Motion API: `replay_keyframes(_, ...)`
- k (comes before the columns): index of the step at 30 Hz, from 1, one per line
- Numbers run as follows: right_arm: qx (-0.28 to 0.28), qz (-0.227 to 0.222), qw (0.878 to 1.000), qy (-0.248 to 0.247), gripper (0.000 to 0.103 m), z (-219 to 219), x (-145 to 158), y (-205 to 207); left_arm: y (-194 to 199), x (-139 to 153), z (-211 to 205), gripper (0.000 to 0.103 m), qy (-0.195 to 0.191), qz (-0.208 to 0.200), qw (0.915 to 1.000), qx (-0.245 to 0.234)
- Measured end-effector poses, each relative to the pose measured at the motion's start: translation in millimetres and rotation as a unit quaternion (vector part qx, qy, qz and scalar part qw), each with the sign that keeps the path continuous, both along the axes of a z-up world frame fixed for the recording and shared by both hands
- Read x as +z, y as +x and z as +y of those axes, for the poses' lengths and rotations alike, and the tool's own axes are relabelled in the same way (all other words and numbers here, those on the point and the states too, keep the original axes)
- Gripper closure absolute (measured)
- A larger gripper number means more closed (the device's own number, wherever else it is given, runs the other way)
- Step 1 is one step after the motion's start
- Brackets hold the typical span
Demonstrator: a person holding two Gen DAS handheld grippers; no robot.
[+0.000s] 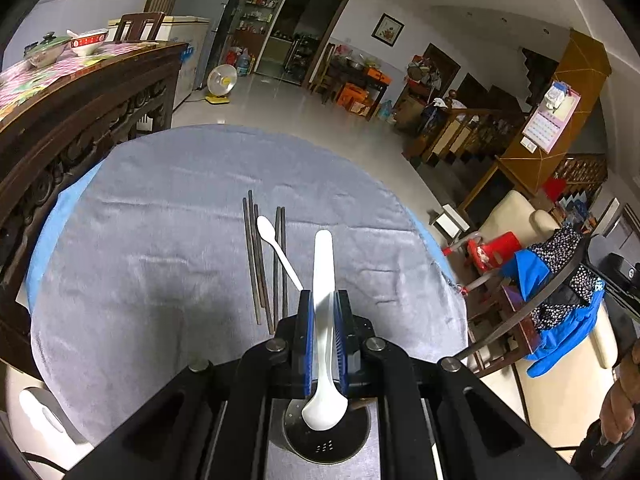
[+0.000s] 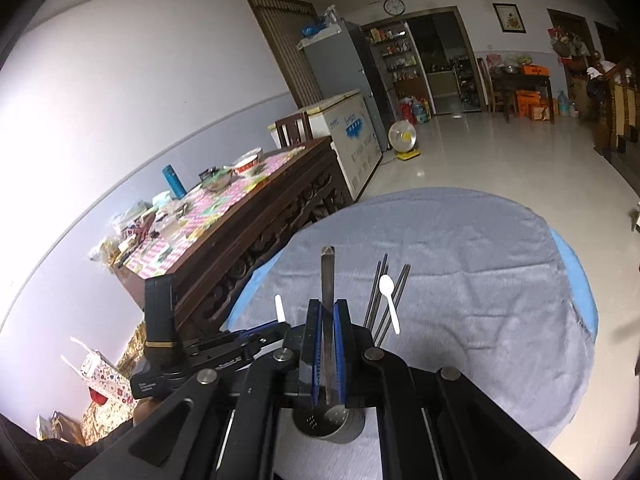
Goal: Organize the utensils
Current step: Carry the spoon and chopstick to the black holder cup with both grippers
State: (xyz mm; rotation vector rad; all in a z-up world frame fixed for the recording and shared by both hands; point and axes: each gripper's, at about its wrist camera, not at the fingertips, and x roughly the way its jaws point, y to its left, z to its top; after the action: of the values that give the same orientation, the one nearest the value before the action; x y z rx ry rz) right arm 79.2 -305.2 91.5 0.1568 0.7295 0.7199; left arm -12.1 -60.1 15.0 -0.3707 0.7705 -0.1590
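Note:
My left gripper (image 1: 323, 300) is shut on a large white spoon (image 1: 322, 272). The spoon's bowl hangs over the open round metal utensil holder (image 1: 326, 436) right below the gripper. My right gripper (image 2: 327, 312) is shut on a dark chopstick (image 2: 328, 280), held over the same metal holder (image 2: 330, 424). Several dark chopsticks (image 1: 256, 264) and a small white plastic spoon (image 1: 276, 248) lie on the grey cloth; they also show in the right wrist view, chopsticks (image 2: 378, 300) and small spoon (image 2: 390, 300). The left gripper body (image 2: 200, 356) with the white spoon's tip shows at left.
The round table is covered by a grey cloth (image 1: 160, 240) over blue. A carved wooden table (image 1: 80, 112) with bowls stands to the left. Chairs with clothes (image 1: 560, 280) and a red stool (image 1: 496, 250) stand to the right.

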Motion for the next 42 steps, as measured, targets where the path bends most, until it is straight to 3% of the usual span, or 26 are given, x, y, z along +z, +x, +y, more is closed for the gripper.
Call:
replay_keyframes(12, 0.010, 0.029, 0.999, -0.042, 0.096, 23.8, -47.8, 1.8, -3.0, -26.9, -10.9, 0.093, 0.012, 0.009, 0.9999, -0.008)
replay_keyframes(42, 0.018, 0.064, 0.997, -0.049, 0.094, 38.5, -79.1, 7.9, -21.0, -46.0, -20.6, 0.093, 0.019, 0.022, 0.9990, -0.033)
